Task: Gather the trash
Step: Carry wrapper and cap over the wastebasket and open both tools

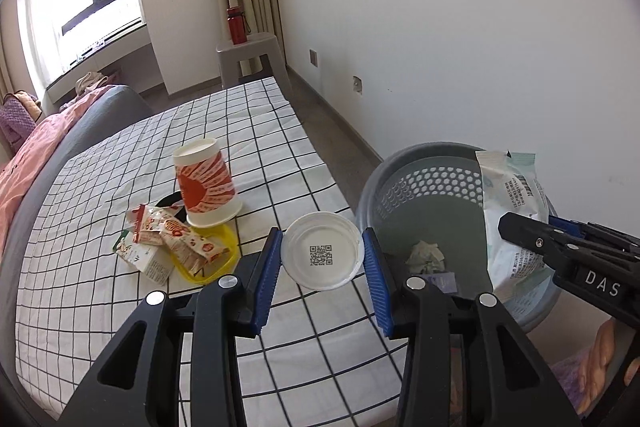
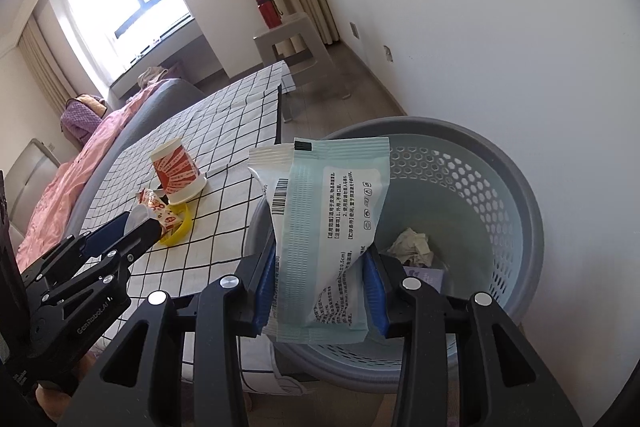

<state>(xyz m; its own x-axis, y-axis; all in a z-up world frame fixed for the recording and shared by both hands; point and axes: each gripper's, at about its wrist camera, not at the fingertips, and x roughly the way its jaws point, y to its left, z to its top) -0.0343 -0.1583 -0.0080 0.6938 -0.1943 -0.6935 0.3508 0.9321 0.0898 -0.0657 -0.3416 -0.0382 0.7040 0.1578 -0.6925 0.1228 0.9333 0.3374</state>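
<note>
right gripper (image 2: 320, 291) is clamped on the wipes pack (image 2: 328, 227), over the near rim of the basket (image 2: 520, 187); carry it past the rim before you let go. left gripper (image 1: 320, 259) pinches the white lid (image 1: 322, 255), above the worktop (image 1: 120, 307) edge; bring it over next.

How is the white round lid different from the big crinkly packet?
The white lid is small, round and stiff; the pale green packet is long, flat and soft. The lid bears one square code; the packet has lines of print and a barcode. The left gripper holds the lid, the right gripper the packet. Both are clamped between blue pads near the grey basket.
</note>
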